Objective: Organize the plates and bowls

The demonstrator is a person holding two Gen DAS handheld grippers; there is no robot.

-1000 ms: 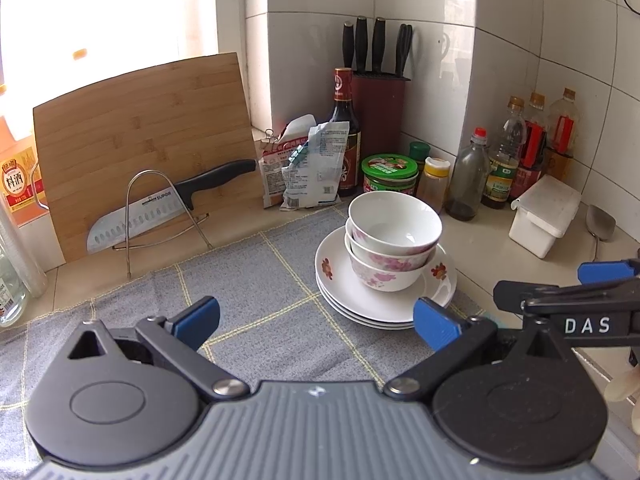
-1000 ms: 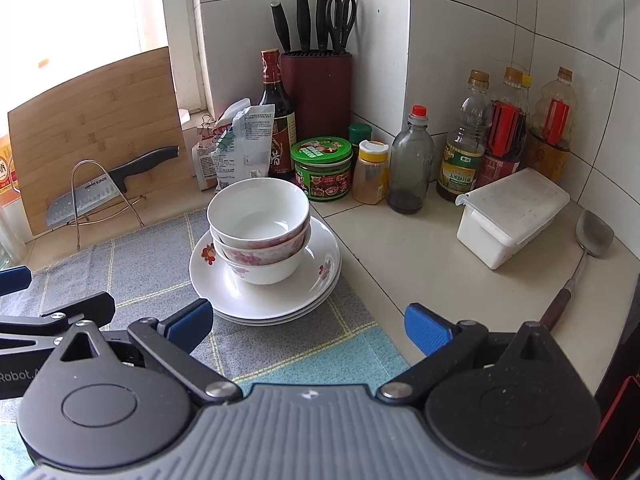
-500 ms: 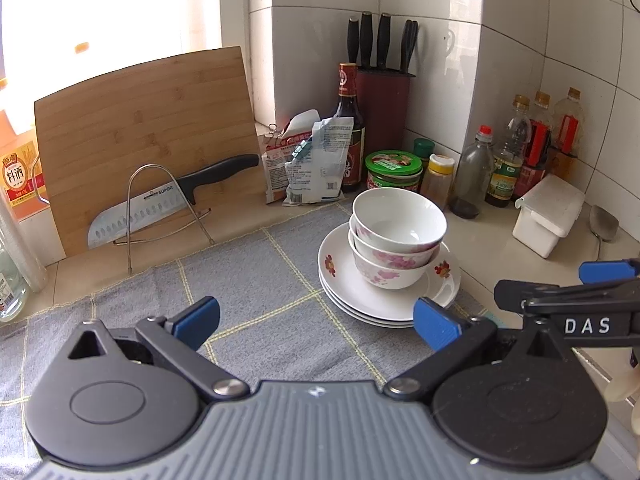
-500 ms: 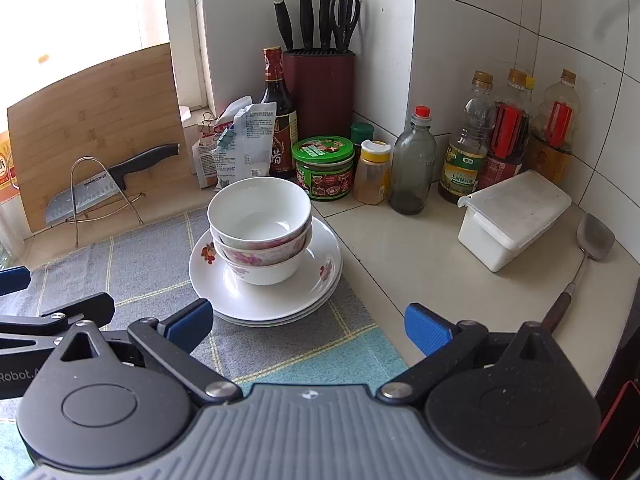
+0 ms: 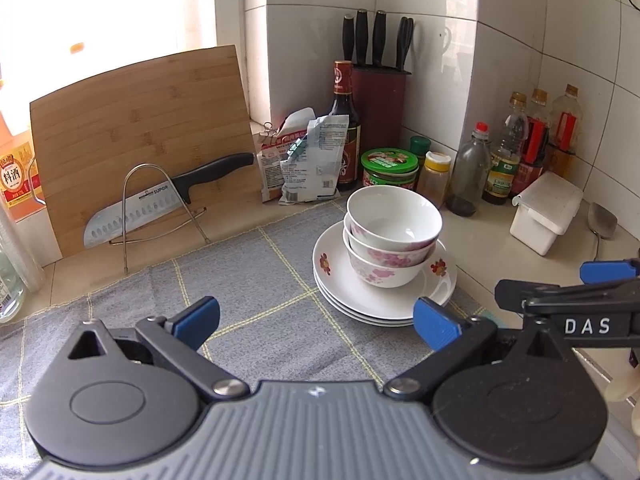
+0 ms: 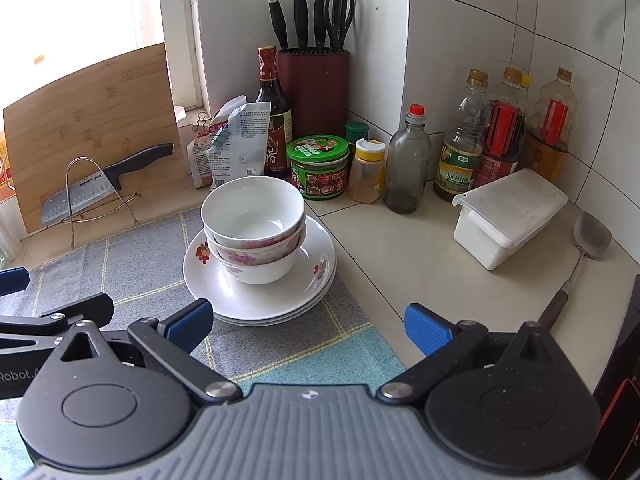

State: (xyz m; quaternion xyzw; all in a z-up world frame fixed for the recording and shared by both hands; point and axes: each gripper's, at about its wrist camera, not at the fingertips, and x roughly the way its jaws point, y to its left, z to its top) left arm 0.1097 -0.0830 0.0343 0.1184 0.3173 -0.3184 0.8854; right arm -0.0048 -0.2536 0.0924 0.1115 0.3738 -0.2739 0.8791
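Nested white bowls with pink flowers (image 5: 390,236) (image 6: 254,228) sit on a stack of white flowered plates (image 5: 352,300) (image 6: 280,304), which rests on a grey checked cloth (image 5: 256,280) (image 6: 140,264). My left gripper (image 5: 316,320) hovers open near the cloth's front, the stack just ahead of its right finger. In the right wrist view my right gripper (image 6: 308,320) is open too, with the stack ahead of its left finger. Nothing lies between either pair of fingers. Each gripper shows at the edge of the other's view.
A bamboo cutting board (image 5: 140,132) and a knife on a wire stand (image 5: 160,200) stand at the back left. Seasoning packets, a knife block (image 6: 314,88), jars and bottles (image 6: 408,160) line the tiled corner. A white lidded box (image 6: 508,216) and a spatula (image 6: 580,256) lie on the right.
Both grippers have drawn slightly back and up from the stack; the views shift a little. Bowls and plates have not moved, and both grippers stay open.
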